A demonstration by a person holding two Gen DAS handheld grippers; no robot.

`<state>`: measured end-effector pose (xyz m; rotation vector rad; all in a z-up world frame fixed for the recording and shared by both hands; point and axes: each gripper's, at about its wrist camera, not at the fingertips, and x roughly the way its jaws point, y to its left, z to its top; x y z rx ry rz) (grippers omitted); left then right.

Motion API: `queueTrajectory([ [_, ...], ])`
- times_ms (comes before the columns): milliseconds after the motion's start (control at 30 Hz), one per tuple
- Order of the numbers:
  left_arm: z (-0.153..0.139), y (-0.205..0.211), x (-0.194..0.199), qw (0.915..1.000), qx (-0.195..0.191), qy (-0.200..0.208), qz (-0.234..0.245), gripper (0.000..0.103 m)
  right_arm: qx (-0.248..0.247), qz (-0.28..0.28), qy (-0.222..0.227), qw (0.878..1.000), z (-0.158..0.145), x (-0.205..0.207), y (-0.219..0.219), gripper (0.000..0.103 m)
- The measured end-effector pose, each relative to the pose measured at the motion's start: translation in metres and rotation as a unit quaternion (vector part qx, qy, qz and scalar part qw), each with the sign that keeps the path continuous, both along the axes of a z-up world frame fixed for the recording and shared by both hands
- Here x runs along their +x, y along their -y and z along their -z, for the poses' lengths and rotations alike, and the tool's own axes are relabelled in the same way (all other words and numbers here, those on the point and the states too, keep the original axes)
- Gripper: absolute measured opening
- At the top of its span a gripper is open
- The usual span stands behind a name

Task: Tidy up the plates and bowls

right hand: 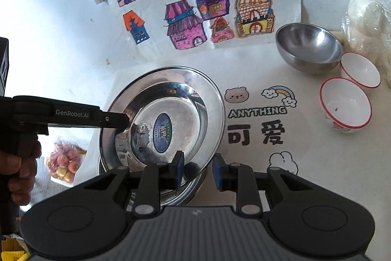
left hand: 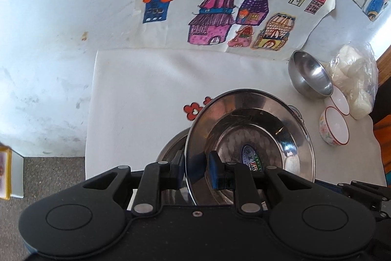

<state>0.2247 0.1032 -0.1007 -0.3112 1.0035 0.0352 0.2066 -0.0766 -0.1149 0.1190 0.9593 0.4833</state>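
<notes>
— Steel plate: tilted above another steel dish on the table, its rim pinched by the left hand-held gripper.
— And the right hand-held gripper?
— Its jaws straddle the near rim, narrowly apart; I can't tell if they press.
— The risk?
— One thin edge grip. It could swing, slip and clatter down, maybe skidding toward the steel bowl and the rice bowls.

White table (cartoon-printed) under steel bowl, two china bowls.

Silver steel plate (blue oval sticker); red-rimmed white bowls.
</notes>
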Motion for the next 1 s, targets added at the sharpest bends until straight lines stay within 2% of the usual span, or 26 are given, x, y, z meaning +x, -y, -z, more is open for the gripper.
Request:
queueTrajectory([
  [400,0.011,-0.006,-0.013,0.9996,0.001,-0.020,-0.022,0.022,-0.003,-0.020,-0.014,1.000,0.004,-0.004,-0.009,0.028],
  [1000,0.015,-0.005,-0.015,0.9992,0.017,-0.030,-0.019,0.022,-0.008,-0.027,-0.030,0.999,0.008,0.000,-0.015,0.028],
])
